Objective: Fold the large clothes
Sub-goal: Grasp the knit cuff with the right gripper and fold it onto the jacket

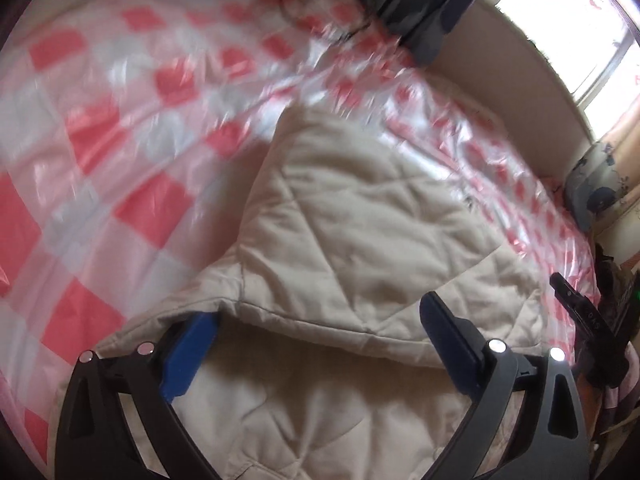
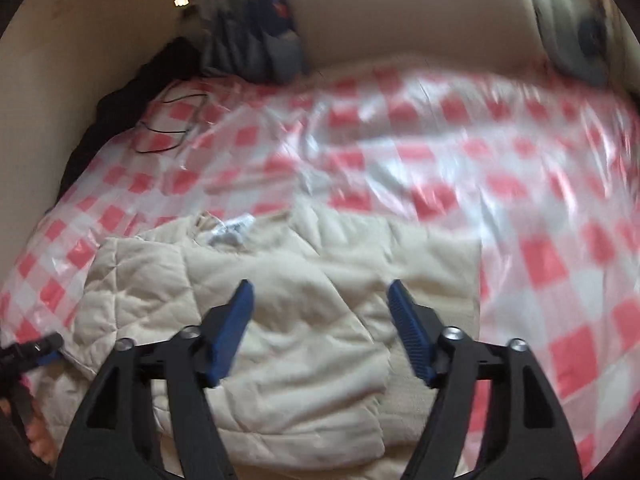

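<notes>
A cream quilted garment (image 1: 360, 220) (image 2: 280, 320) lies folded over on a bed covered with a pink-and-white checked plastic sheet (image 1: 120, 160) (image 2: 520, 220). A white label (image 2: 232, 232) shows near its far edge. My left gripper (image 1: 320, 308) is open wide at a folded edge of the garment, and the left blue pad (image 1: 188, 360) is partly tucked under that flap. My right gripper (image 2: 320, 286) hovers open above the middle of the garment with nothing between its pads. Each gripper shows at the edge of the other's view, the right one (image 1: 576, 308) and the left one (image 2: 36, 350).
A heap of dark clothes (image 1: 424, 12) (image 2: 256, 48) sits at the far side against the wall. A thin black cable (image 2: 168, 136) lies on the sheet nearby. A grey patterned cushion (image 1: 592, 196) (image 2: 576, 32) rests in the corner below a bright window (image 1: 568, 20).
</notes>
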A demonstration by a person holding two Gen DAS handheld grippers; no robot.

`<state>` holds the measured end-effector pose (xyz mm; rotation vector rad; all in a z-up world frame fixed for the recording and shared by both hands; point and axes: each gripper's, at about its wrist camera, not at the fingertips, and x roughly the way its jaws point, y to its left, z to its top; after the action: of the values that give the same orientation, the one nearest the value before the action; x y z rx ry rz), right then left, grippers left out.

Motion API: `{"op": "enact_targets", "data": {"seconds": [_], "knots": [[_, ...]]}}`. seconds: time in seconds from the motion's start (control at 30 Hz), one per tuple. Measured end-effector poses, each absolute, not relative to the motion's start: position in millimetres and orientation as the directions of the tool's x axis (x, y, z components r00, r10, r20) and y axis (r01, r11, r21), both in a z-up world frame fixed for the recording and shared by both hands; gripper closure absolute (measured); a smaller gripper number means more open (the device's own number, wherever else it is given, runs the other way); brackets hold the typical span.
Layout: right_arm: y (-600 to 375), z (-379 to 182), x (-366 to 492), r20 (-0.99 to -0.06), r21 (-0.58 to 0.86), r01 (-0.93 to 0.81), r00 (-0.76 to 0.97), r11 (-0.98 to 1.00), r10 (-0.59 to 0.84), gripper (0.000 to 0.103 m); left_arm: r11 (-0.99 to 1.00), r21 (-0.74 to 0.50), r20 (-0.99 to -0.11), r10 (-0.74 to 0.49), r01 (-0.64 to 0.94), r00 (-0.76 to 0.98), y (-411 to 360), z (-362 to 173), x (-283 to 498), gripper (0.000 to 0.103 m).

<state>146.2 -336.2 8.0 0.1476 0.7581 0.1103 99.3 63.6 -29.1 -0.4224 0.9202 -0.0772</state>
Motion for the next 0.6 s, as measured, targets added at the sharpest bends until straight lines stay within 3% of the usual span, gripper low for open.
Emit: {"op": "enact_targets", "data": {"seconds": [0.1,0.17,0.23,0.37,0.47,0.5,0.6], "knots": [[-315.3,4.1,176.6,-0.711,0.092,-0.083,0.692,0.992,0.124,0.024,0.899,-0.416,-0.747,-0.254,-0.134,0.614,69.8,-35.0,104.6,0.007],[-310.4,-27.2,195.8,-0.788,-0.011,-0.058,0.616,0.998,0.028,0.024,0.885,-0.419,-0.801,-0.254,-0.204,0.543,80.7,-51.2,111.7,0.007],[-319.6,-69.8,212.8,-0.842,0.047,-0.063,0.535,0.997,0.073,0.023,0.829,-0.505,-0.802,-0.347,-0.242,0.486,96.1,-66.4,113.1,0.008],[-327.7,-59.5,203.7,-0.832,0.085,-0.034,0.547,0.996,0.09,0.023,0.822,-0.525,-0.745,-0.318,-0.221,0.587,102.8,-35.7,94.4,0.008],[-326.7,-27.8,172.6,-0.765,0.139,-0.069,0.626,0.988,0.152,0.023,0.819,-0.559,-0.659,-0.341,-0.132,0.67,94.8,-14.0,86.2,0.007],[-325.8,-16.9,158.7,-0.739,0.148,-0.09,0.652,0.985,0.171,0.023,0.826,-0.551,-0.656,-0.338,-0.123,0.674,91.1,-12.1,87.4,0.007],[-325.7,-0.1,133.4,-0.706,0.153,-0.112,0.683,0.982,0.188,0.02,0.875,-0.461,-0.766,-0.307,-0.15,0.565,86.6,-26.5,98.8,0.007]]}}
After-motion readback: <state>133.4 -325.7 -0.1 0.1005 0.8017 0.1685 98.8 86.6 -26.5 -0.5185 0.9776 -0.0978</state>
